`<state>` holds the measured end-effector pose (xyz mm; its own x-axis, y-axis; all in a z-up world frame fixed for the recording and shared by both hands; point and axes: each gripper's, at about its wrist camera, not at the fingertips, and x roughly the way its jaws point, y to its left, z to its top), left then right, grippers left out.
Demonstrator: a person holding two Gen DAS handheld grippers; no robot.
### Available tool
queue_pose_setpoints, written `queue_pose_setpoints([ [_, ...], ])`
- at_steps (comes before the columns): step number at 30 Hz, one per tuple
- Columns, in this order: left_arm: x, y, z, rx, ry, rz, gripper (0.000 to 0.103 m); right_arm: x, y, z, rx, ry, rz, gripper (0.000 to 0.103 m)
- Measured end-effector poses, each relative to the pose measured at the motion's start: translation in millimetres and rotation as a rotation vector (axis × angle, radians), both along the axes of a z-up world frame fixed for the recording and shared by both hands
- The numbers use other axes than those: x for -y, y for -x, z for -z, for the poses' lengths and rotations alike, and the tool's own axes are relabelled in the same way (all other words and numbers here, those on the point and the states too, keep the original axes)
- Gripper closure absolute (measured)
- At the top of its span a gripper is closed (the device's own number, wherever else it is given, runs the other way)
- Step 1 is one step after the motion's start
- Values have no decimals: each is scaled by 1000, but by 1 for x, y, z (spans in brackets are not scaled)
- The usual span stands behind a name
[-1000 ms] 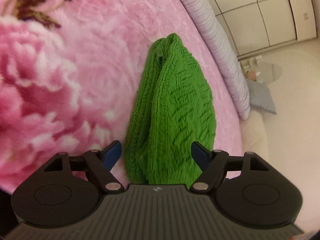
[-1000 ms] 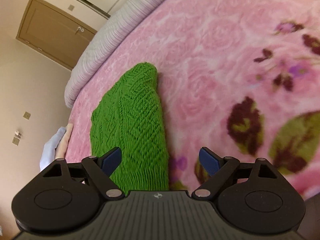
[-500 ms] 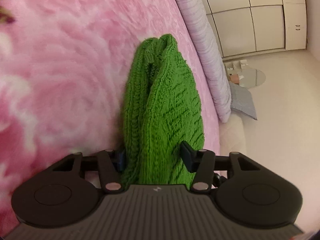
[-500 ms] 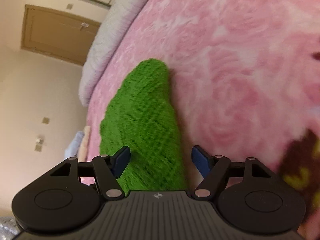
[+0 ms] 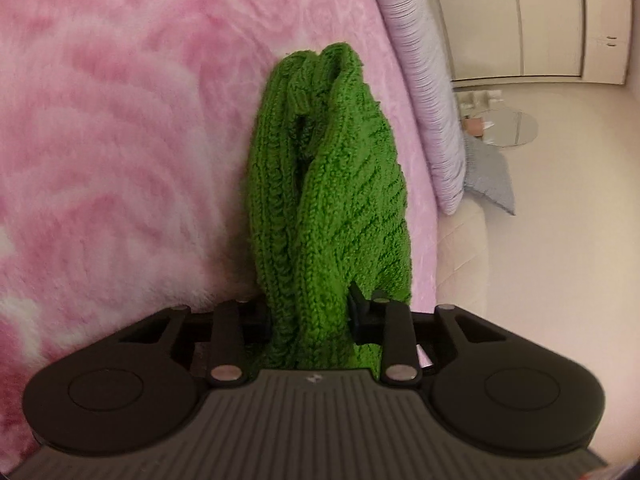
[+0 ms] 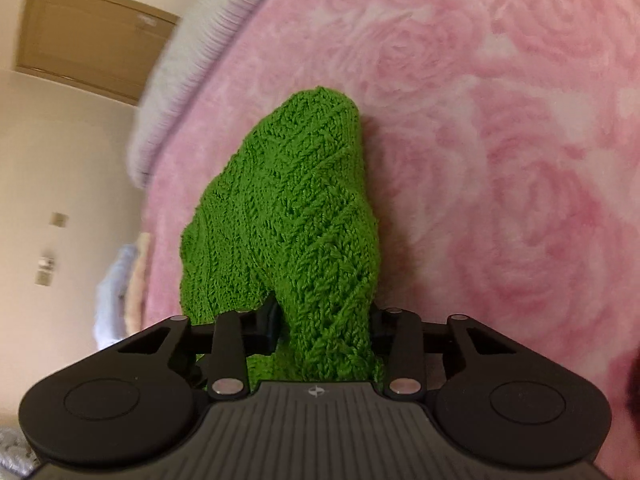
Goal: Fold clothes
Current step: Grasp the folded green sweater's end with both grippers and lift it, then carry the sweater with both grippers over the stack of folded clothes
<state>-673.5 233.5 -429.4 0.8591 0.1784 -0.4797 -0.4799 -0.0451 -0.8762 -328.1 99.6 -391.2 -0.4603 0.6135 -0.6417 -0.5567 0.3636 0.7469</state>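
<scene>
A bed covered by a fluffy pink blanket (image 5: 120, 140) with a rose pattern carries everything. A folded green knitted garment (image 5: 332, 208) lies directly on the blanket, near the bed's edge. A pale ribbed cover (image 5: 424, 92) runs along that edge.

Since a second ago both the left gripper (image 5: 308, 314) and the right gripper (image 6: 324, 326) have moved up to the green knit garment (image 5: 332, 184), their wide jaws now closing onto its near end.

Green cable-knit garment (image 5: 332, 200), folded into thick narrow bundle, lying lengthwise on pink bedspread.
</scene>
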Motion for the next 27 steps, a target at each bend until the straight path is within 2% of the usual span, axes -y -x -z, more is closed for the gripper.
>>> queue_pose_setpoints([
  [4, -17, 16, -40, -14, 26, -35, 78, -13, 16, -42, -9, 43, -25, 68],
  [7, -26, 40, -88, -42, 17, -76, 78, -26, 32, -79, -59, 50, -36, 69],
  [10, -33, 75, -133, -58, -14, -121, 78, -51, 62, -118, -76, 27, -93, 69],
  [13, -40, 127, -161, -58, -27, -192, 78, -81, 103, -145, -90, 9, -156, 69],
  [19, -73, 250, -211, -64, -78, -310, 78, -152, 223, -185, -137, -41, -246, 69],
  [23, -131, 356, -251, -71, -157, -308, 78, -200, 324, -213, -167, -122, -251, 69],
  [27, -206, 448, -281, -99, -244, -267, 78, -259, 421, -234, -191, -204, -222, 69],
])
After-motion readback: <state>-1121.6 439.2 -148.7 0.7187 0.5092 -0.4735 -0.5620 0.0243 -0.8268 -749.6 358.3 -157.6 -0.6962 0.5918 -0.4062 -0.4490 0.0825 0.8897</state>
